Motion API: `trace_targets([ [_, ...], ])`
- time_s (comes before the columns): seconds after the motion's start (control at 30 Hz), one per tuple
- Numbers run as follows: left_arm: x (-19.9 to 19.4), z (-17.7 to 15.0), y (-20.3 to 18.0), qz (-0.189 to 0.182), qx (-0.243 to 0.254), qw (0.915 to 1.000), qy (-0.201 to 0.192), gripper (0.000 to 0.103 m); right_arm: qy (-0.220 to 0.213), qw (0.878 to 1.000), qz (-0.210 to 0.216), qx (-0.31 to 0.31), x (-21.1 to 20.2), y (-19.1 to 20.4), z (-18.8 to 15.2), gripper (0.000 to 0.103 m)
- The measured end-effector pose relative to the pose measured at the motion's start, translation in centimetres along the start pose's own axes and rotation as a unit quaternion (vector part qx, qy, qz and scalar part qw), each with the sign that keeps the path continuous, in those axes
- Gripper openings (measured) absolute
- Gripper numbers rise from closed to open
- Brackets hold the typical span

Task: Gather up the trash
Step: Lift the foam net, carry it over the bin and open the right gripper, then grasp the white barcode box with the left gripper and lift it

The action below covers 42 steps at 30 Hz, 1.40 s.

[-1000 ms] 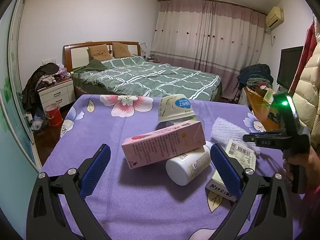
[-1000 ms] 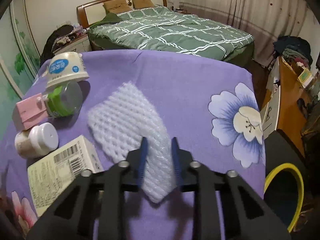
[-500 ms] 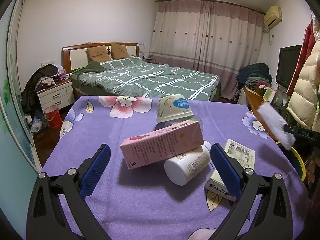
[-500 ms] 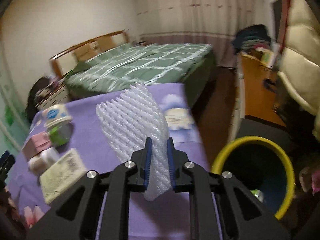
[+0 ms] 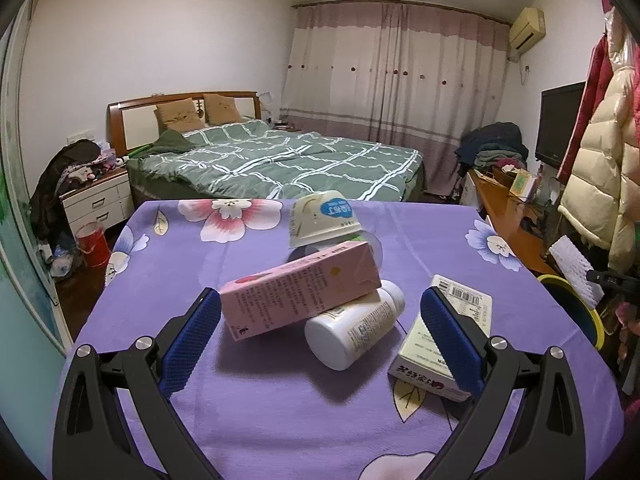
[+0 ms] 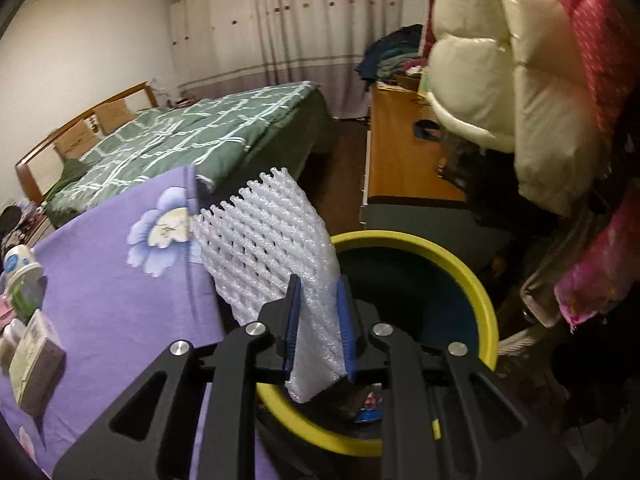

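Yellow-rimmed bin (image 6: 486, 308) mouth open below; hanging puffer coat (image 6: 500, 60) crowds right, table edge (image 6: 200, 280) left.

Our left gripper (image 5: 320, 334) sits low in its view, jaws spread wide, blue pads (image 5: 192, 342) at lower left & lower right, nothing btwn them. Our right gripper (image 6: 318, 328) is bottom centre, jaws nearly closed, pinching foam net (image 6: 272, 248).
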<state>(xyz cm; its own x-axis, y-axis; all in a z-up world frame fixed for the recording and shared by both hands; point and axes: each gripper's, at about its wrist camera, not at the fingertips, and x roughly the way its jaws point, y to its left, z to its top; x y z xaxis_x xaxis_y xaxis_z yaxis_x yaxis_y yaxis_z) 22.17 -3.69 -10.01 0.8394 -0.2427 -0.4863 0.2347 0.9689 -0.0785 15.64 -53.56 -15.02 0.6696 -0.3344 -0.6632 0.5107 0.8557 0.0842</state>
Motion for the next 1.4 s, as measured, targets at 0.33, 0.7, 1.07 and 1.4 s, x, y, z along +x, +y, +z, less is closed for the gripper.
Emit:
trace_targets([
  [0.33, 0.1, -0.2, -0.8, -0.016, 0.010, 0.9998, 0.003, 0.098, 0.000, 0.999, -0.032, 0.015, 0.2, -1.0, -0.3, 0.037],
  [0.7, 0.4, -0.5, -1.9, -0.047, 0.028, 0.9984, 0.017, 0.098, -0.023, 0.999, -0.017, 0.020, -0.8, 0.6, 0.4, 0.043],
  [1.07, 1.1, -1.4, -5.7, -0.122, 0.077, 0.9879, 0.058, 0.098, -0.032, 0.999, 0.005, 0.022, -0.5, 2.4, 0.7, 0.048],
  [1.4, 4.0, -2.4, -9.3, -0.165, 0.114, 0.9698, 0.139, 0.098, -0.033, 0.999, 0.025, 0.027, -0.4, 2.3, 0.7, 0.049],
])
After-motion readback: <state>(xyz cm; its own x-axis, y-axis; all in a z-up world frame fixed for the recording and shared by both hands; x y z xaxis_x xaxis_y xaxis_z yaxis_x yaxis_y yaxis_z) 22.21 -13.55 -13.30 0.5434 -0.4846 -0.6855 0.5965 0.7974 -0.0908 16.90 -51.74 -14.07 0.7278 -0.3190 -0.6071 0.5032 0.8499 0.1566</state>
